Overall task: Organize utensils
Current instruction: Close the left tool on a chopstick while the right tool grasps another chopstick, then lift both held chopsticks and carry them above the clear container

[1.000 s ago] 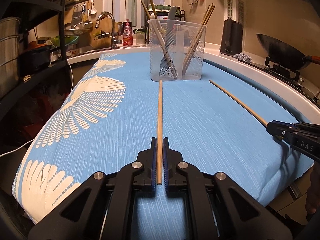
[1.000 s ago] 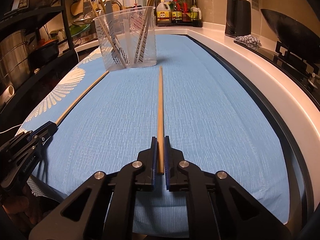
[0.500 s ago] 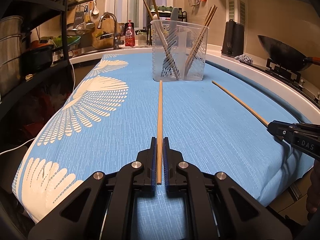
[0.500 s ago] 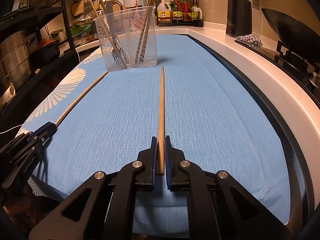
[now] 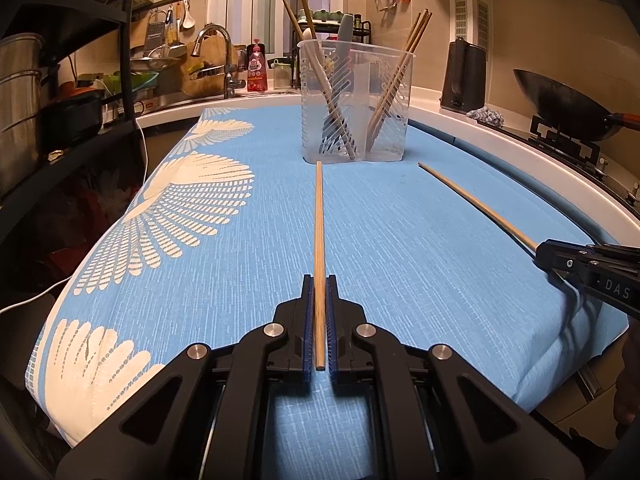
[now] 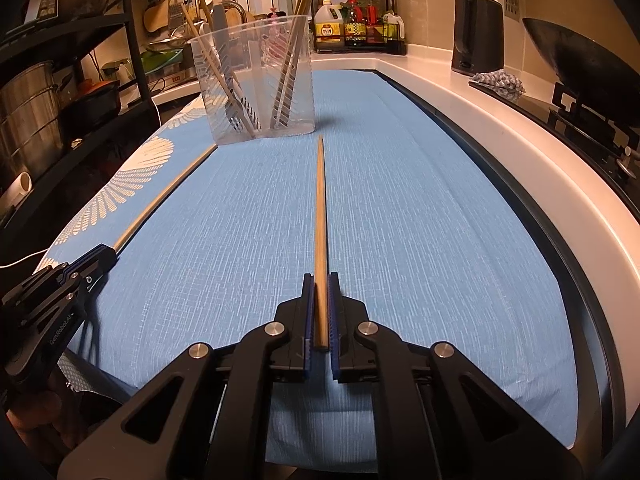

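Each tool grips one chopstick by its near end, so the long shaft points ahead at the holder, likely lined up for dropping in. The left tool is clenched on the left chopstick; the right tool is clenched on the right chopstick. Both sticks run low over the blue cloth on the counter; contact is unclear. The clear holder stands just past their tips, with chopsticks leaning in two compartments and a fork in the left one.
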{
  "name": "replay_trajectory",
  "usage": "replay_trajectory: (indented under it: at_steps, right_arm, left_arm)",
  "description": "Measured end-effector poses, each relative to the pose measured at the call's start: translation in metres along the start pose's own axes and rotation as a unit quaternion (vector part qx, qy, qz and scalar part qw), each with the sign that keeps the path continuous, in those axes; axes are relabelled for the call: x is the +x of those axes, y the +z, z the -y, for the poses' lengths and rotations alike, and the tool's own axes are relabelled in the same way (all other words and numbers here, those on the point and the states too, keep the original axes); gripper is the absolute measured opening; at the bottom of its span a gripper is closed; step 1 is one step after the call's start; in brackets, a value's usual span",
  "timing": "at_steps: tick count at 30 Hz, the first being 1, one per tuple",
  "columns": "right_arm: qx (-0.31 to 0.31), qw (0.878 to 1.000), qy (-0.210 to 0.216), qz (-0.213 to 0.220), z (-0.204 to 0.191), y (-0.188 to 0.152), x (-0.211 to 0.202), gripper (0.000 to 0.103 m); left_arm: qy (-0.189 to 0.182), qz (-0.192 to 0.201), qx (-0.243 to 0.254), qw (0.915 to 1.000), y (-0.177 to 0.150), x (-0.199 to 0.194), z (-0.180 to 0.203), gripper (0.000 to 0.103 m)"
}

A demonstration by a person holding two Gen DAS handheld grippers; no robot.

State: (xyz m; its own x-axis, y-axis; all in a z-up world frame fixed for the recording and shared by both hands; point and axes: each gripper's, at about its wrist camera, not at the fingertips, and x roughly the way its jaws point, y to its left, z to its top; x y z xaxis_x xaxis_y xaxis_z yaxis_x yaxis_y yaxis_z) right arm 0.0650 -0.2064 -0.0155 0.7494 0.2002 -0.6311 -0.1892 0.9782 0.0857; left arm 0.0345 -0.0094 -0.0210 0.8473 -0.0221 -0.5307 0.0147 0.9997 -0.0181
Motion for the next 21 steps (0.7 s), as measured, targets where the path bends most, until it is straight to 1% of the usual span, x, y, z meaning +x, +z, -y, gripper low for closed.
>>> replay_trajectory:
  at_steps: [11, 21]
  right_arm:
    - [-0.006, 0.999, 0.009, 0.042, 0.0, 0.013, -0.034, 0.007]
    - [-0.019, 0.995, 0.018, 0.097, 0.0, 0.053, -0.069, 0.007]
  left_arm:
    - [-0.005, 0.034, -0.002, 0.9994, 0.015, -0.023, -0.005, 0.006]
    - [-0.006, 0.074, -0.007, 0.9972, 0.05, -0.043, -0.017, 0.006]
